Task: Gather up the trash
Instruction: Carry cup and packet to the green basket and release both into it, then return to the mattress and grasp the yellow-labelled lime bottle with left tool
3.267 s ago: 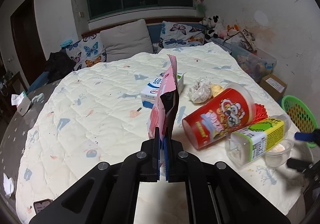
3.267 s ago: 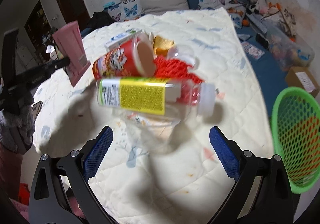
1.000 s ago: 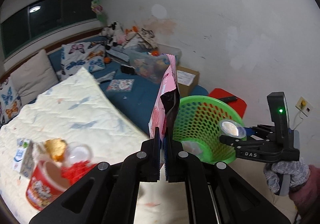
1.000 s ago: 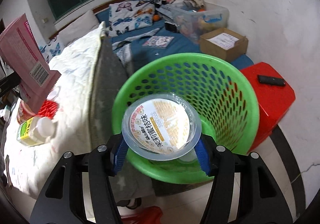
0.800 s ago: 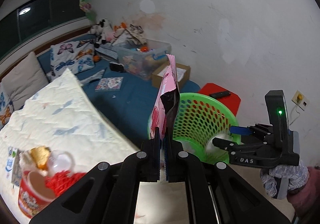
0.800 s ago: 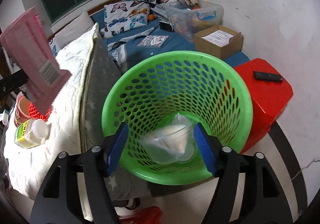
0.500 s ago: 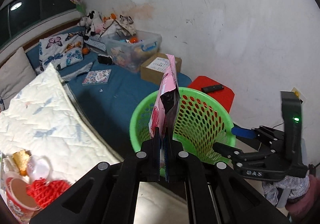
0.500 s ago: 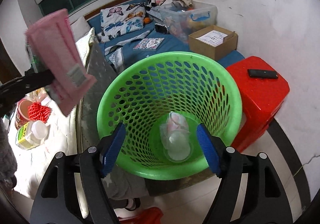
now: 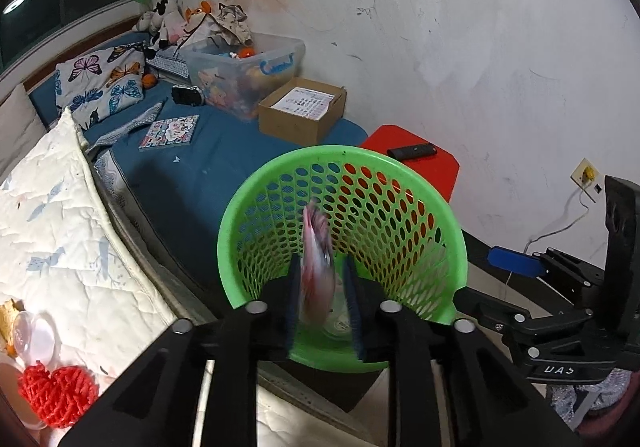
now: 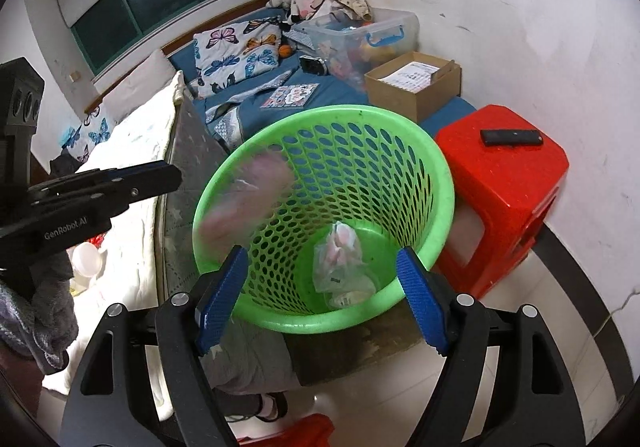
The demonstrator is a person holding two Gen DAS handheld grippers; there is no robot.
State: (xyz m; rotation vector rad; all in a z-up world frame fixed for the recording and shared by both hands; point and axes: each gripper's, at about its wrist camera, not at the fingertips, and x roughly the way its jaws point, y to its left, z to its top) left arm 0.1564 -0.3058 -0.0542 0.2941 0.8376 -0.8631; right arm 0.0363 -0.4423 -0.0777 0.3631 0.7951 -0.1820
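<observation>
Left wrist view: the pink snack packet [image 9: 316, 267] is a blur between the parted pads of the left gripper [image 9: 322, 305], directly over the mouth of the round green perforated plastic basket [image 9: 456, 247]. Half a second ago that gripper was clamped tight on the packet; its jaws have just been opening, and the packet looks to have slipped free and be dropping in. From the right wrist view the same packet [image 10: 248, 199] smears across the basket's near left wall, below the left gripper's tips [image 10: 160, 177].

The right gripper [image 10: 320, 295] is wide open with nothing in it, its jaws having just spread further. The clear plastic cup [image 10: 340, 271] it held a second ago now lies at the bottom of the basket [image 10: 440, 175].

That makes two pieces binned, I judge, with more to fetch: a red mesh ball [image 9: 56, 391] and a clear lidded cup [image 9: 30, 337] sit on the quilted cream surface [image 9: 60, 239] at lower left.

Around the basket stand a red plastic stool [image 10: 500, 183] carrying a black remote [image 10: 512, 137], a cardboard box [image 10: 416, 87] and a clear storage tub [image 10: 360, 35]. Nothing blocks the basket mouth; the two grippers are near each other, so pulling back needs care.
</observation>
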